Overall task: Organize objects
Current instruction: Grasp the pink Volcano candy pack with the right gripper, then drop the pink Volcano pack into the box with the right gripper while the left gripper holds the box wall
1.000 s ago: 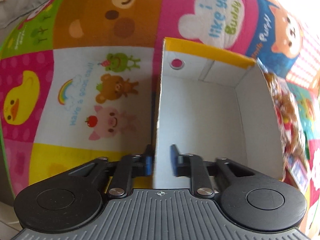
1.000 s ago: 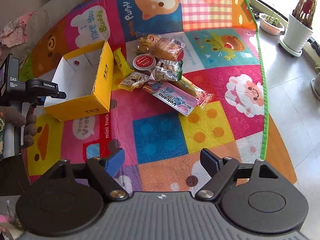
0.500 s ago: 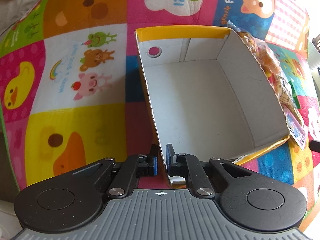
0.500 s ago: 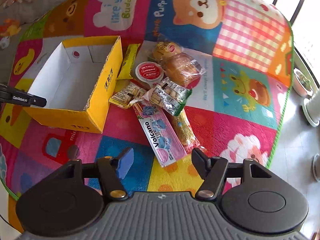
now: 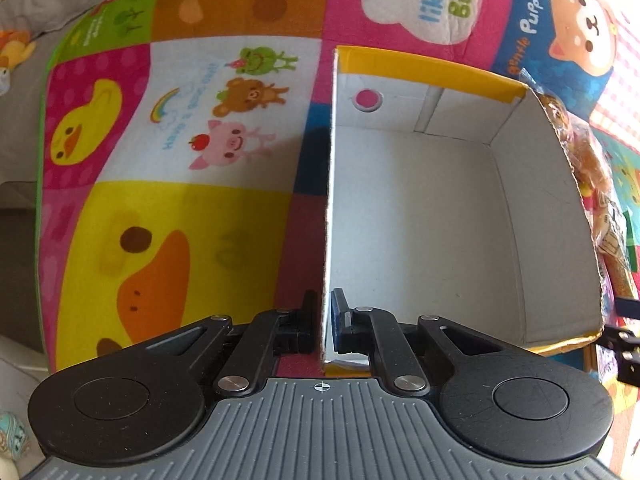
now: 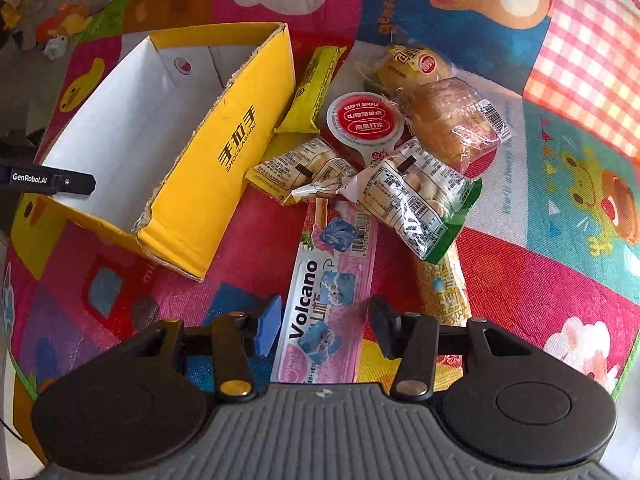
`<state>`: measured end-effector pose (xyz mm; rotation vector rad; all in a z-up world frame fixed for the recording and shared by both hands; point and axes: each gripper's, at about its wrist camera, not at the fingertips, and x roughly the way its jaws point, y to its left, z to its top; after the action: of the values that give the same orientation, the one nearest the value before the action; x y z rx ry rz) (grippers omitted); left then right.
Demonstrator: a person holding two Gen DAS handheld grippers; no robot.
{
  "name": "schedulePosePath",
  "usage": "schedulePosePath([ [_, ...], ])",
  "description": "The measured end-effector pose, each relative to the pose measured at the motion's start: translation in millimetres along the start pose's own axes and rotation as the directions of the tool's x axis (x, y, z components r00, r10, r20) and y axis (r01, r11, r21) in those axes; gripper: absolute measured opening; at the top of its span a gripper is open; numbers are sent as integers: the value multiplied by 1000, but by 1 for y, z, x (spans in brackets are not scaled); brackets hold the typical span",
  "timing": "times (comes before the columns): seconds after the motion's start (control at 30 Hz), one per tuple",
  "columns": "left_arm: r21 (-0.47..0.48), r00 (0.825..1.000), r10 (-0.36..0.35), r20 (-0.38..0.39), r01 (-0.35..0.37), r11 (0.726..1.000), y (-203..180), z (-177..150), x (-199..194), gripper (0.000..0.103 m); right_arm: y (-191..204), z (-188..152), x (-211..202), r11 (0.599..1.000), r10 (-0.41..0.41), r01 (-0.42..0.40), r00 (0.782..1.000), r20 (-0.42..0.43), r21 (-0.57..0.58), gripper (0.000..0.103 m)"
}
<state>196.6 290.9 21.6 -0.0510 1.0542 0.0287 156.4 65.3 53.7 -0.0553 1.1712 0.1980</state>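
Observation:
A yellow cardboard box (image 6: 240, 152) with a white, empty inside (image 5: 420, 216) lies on the play mat. My left gripper (image 5: 325, 320) is shut on the box's left wall near its front corner; it also shows in the right wrist view (image 6: 60, 182). My right gripper (image 6: 324, 326) is open, low over a pink Volcano packet (image 6: 328, 300), one finger on each side of it. Beyond lie a green-edged biscuit bag (image 6: 416, 204), a red-lidded cup (image 6: 364, 124), a wrapped bun (image 6: 452, 120), a yellow bar (image 6: 316, 88) and a small snack pack (image 6: 296, 168).
The colourful cartoon play mat (image 5: 180, 220) covers the floor. Another bun pack (image 6: 412, 66) and a long yellow snack tube (image 6: 444, 284) lie in the pile right of the box. Soft toys (image 6: 60, 28) lie off the mat at far left.
My right gripper moved forward and down over the Volcano packet, which now lies between its open fingers. The left gripper stayed clamped on the box wall, and the box has turned a little.

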Motion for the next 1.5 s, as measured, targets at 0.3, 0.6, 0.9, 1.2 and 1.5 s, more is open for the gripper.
schedulePosePath([
  [0.3,1,996,-69,-48,70,998,10,5,5,9,6,-2,-11,997,17,-6,988,-151,71,45],
  [0.6,44,982,-128,-141,135,990,9,-2,2,9,2,-17,-151,865,80,5,986,-149,502,39],
  [0.9,86,971,-166,-173,183,979,12,-8,2,10,20,18,-259,766,145,-88,989,-39,636,39],
  [1.2,28,963,-221,-155,228,973,23,-12,4,12,59,68,-248,789,181,-111,982,-55,604,39],
  [1.5,3,959,-238,-157,241,970,27,-12,5,12,103,143,-157,765,235,-167,971,-29,622,39],
])
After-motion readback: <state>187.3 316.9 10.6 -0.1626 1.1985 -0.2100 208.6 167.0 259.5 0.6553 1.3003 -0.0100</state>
